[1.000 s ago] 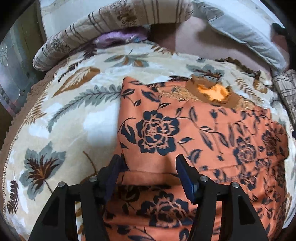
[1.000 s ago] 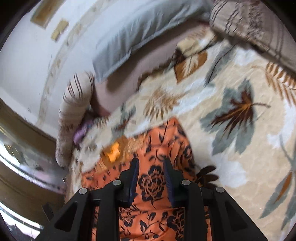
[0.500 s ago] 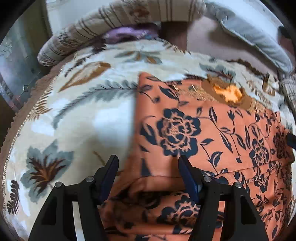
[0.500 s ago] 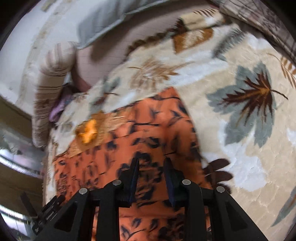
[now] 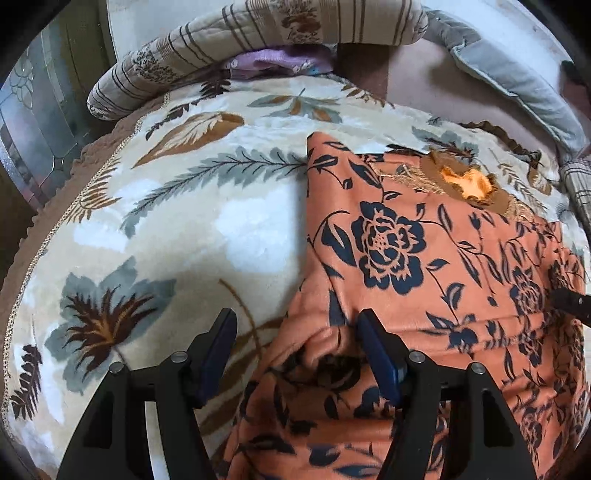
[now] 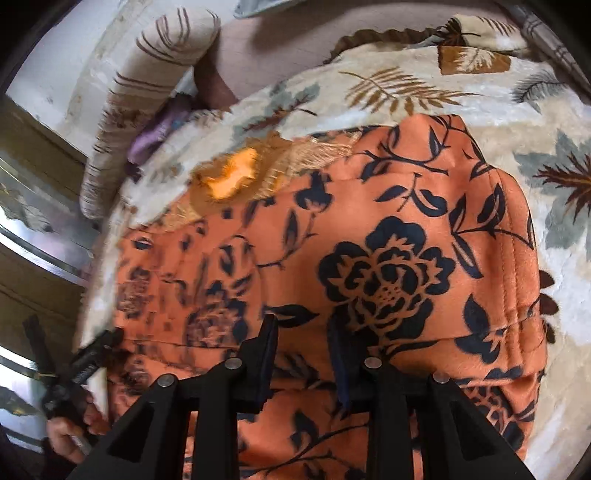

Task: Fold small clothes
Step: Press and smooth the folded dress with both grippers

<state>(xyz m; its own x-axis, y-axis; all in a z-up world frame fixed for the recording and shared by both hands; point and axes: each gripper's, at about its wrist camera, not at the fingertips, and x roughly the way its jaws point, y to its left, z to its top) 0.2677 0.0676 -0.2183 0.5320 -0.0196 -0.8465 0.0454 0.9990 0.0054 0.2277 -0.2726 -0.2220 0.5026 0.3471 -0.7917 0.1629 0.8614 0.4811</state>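
Orange cloth with dark blue roses — the small garment [image 5: 424, 266] — is spread on a leaf-patterned blanket [image 5: 177, 229] over the bed. The left tongs [image 5: 295, 341] are held spread at its near left edge, one finger on the fabric. The right tongs [image 6: 303, 332] are parted a little — nothing is pinched.

Bed with leaf-print blanket [image 5: 192, 229]; orange floral garment [image 5: 424, 266] spread on it; striped pillow [image 5: 258, 33] at head.
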